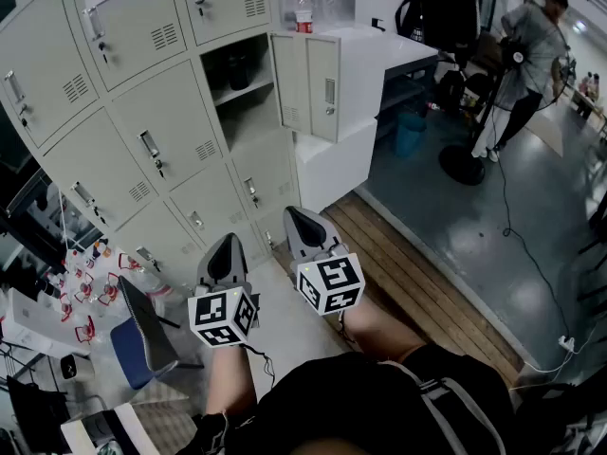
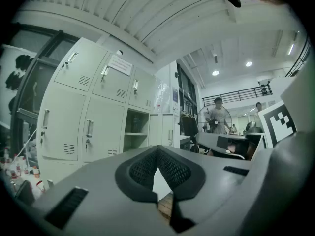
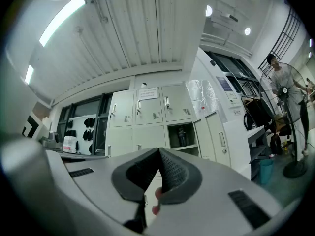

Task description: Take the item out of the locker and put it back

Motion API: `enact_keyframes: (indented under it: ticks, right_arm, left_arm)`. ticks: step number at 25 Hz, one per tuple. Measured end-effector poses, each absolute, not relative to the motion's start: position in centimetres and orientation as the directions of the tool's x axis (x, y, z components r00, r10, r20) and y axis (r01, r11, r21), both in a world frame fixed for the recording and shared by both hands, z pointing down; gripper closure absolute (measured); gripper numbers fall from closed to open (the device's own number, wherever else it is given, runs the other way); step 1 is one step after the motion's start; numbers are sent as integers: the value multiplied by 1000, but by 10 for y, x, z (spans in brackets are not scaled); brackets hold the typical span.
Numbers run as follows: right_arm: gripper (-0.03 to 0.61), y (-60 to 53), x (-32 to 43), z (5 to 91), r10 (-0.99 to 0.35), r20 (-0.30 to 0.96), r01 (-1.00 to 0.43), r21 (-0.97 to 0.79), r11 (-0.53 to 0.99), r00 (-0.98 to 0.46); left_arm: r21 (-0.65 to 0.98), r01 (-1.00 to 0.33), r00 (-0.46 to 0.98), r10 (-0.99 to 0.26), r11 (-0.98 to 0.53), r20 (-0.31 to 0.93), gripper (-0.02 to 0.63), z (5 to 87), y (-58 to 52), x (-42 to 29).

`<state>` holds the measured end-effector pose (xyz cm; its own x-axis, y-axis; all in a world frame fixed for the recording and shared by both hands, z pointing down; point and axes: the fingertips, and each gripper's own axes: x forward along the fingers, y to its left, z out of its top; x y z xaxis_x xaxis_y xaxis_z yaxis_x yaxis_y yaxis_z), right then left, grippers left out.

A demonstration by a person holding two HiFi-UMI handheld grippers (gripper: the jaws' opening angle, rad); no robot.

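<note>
The open locker [image 1: 248, 88] is in the upper middle of the bank, its door [image 1: 308, 83] swung out to the right. A dark item [image 1: 237, 64] stands on the shelf inside; it is also visible as a dark item [image 2: 134, 123] in the left gripper view and a dark item [image 3: 181, 132] in the right gripper view. My left gripper [image 1: 228, 245] and right gripper [image 1: 299, 218] are held side by side low in front of the lockers, well short of the opening. Both point toward the lockers. The left gripper [image 2: 157, 151] and the right gripper [image 3: 160, 154] are each shut with nothing between the pads.
A person [image 1: 531, 45] stands by a floor fan [image 1: 488, 93] at the far right. A bottle [image 1: 303, 9] sits atop the white cabinet [image 1: 379, 50] beside the lockers. A blue chair [image 1: 142, 335] is at my left, and wooden flooring [image 1: 417, 273] runs to my right.
</note>
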<state>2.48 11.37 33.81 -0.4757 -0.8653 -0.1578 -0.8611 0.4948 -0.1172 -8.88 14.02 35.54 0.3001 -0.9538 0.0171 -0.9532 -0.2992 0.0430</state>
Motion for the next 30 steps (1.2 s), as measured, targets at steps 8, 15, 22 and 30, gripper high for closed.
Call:
enact_keyframes:
  ticks: [8,15,22,30]
  right_arm:
    - [563,107,47,339,-874,-158,-868,-132,479,-459]
    - [563,104,73,343,-874,-149,-866,-135,482,-463]
    - [563,98,95,347,-870,-147,-861,-140,489,-470]
    - [563,75,100,354,-869,-154,-861,-134,490,-471]
  left_arm:
    - [40,-952,306,-952,-305,28,601,359,135,-68]
    - [38,-950,311,-950,-310,35,601,362,132,-38]
    - [27,-953,303,-952,-302,37,601,367,132,-13]
    - [20,-954,300,-954,-300,18,601,373,110,-7]
